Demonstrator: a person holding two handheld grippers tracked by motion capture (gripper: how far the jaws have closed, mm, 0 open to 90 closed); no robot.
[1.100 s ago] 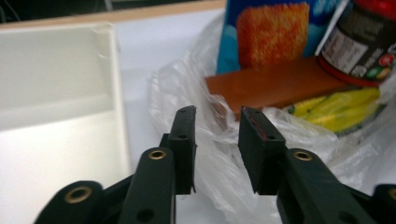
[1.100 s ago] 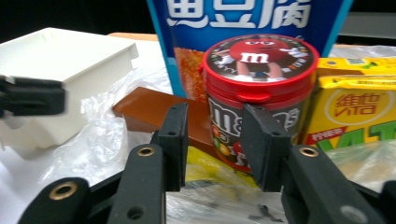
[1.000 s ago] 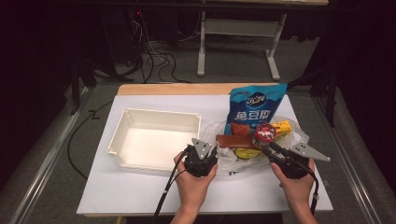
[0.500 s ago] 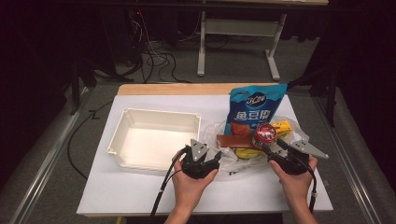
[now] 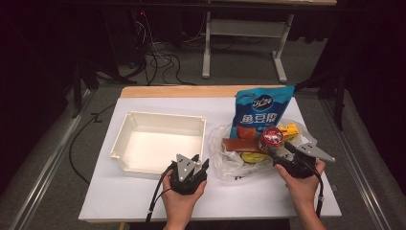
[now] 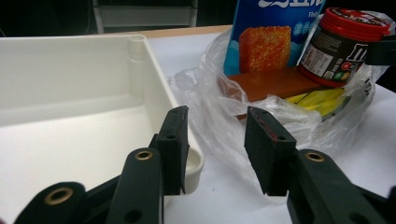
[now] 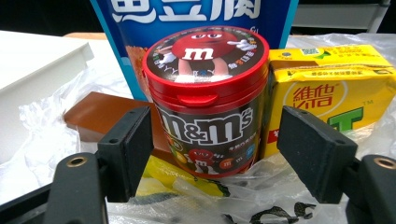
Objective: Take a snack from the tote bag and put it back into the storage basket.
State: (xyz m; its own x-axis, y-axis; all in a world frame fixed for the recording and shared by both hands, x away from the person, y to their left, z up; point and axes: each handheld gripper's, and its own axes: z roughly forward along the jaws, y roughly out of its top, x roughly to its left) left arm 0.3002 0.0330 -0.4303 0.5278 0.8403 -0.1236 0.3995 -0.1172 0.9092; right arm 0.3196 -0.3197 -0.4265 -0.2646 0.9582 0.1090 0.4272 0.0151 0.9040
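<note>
Two tongs open, right pair now framing the candy jar

Both hands have drawn slightly toward the person over the last second. The right tongs (image 5: pixel 276 152) stand wide, one jaw on each side of the red-lidded candy jar (image 7: pixel 208 100), not touching it. The jar sits on a brown bar (image 6: pixel 275 83) in the plastic bag (image 5: pixel 230 160), beside the yellow drink carton (image 7: pixel 336 88). The left tongs (image 6: pixel 217 140) gape over the white bin (image 5: pixel 158 143) corner. Likely the jar is next for the bin
</note>
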